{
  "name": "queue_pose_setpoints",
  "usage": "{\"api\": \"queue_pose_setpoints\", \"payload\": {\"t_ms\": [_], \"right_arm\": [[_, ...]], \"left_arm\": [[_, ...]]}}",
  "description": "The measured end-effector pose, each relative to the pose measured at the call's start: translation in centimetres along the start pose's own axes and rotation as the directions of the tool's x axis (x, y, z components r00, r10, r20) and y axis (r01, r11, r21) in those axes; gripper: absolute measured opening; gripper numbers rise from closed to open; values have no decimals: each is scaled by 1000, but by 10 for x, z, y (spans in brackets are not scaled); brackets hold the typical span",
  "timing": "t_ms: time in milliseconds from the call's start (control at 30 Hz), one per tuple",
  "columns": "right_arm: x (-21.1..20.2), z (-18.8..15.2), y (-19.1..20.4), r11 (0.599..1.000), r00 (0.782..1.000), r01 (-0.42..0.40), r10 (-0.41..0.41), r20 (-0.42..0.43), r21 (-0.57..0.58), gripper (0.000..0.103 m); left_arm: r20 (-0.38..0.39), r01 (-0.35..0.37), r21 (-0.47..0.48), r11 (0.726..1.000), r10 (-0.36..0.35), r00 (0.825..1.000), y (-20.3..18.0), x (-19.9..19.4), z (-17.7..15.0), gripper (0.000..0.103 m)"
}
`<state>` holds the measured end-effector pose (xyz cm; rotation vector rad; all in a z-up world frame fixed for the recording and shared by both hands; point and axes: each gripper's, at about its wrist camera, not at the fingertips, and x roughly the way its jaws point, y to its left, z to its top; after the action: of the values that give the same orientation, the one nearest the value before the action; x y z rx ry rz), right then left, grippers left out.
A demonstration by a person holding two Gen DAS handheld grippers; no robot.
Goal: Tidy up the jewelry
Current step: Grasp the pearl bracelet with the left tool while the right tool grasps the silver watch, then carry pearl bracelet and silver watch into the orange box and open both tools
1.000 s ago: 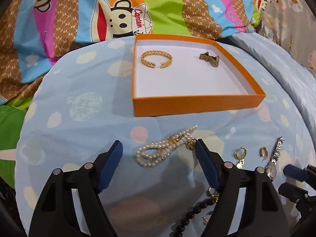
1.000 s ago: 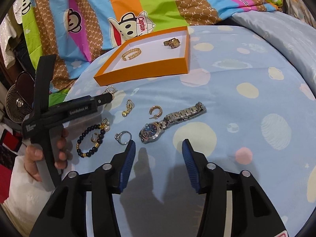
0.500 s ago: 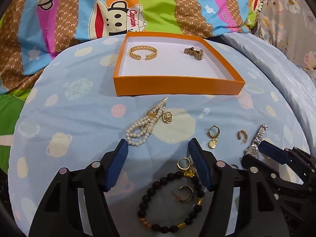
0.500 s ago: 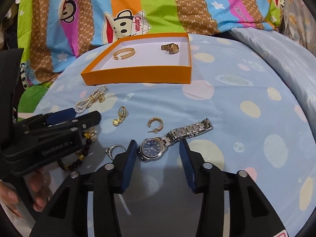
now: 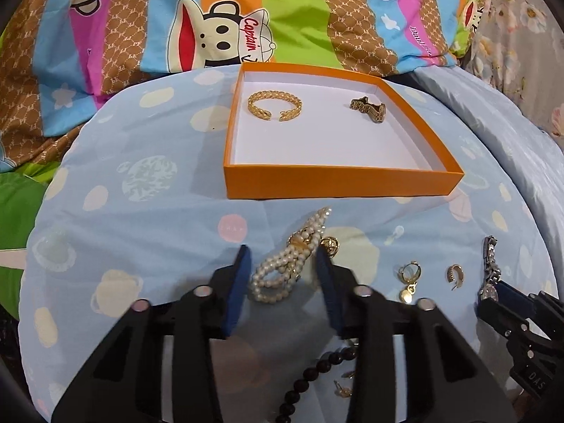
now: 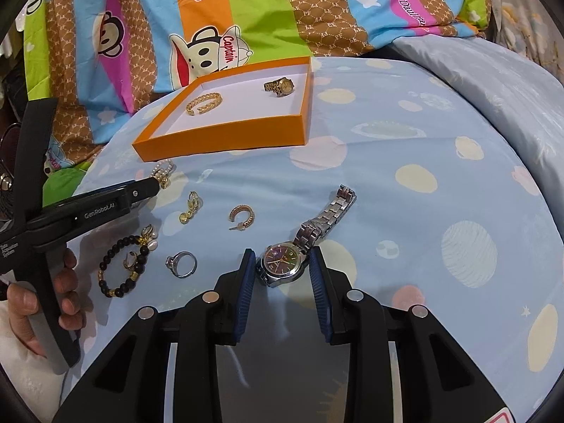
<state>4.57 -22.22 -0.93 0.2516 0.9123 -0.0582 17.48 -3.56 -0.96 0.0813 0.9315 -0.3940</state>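
Flanking pearl bracelet (image 5: 282, 271), left gripper (image 5: 282, 264); box edge (image 5: 338, 187) near

A shallow orange cardboard box (image 5: 338, 185) with a white floor sits at upper centre of the frame on a pale blue bedsheet (image 6: 440, 183) printed with cream and pink spots. Behind it lies a striped quilt (image 5: 299, 17) in green, orange, pink, blue and brown with cartoon monkeys. The gripper pads (image 6: 245, 275) are dark blue.
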Motion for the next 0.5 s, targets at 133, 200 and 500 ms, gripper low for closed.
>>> {"api": "queue_pose_setpoints", "payload": {"t_ms": [133, 200, 500], "right_arm": [[-2, 3, -1, 1000, 1000, -23, 23, 1, 10, 30], [-4, 3, 0, 999, 999, -36, 36, 3, 13, 30], [-32, 11, 0, 997, 996, -73, 72, 60, 14, 30]], "left_arm": [[-3, 49, -3, 999, -49, 999, 0, -1, -1, 17], [-6, 65, -5, 998, -65, 998, -1, -4, -2, 16], [26, 105, -47, 993, -104, 994, -3, -37, -7, 14]]}}
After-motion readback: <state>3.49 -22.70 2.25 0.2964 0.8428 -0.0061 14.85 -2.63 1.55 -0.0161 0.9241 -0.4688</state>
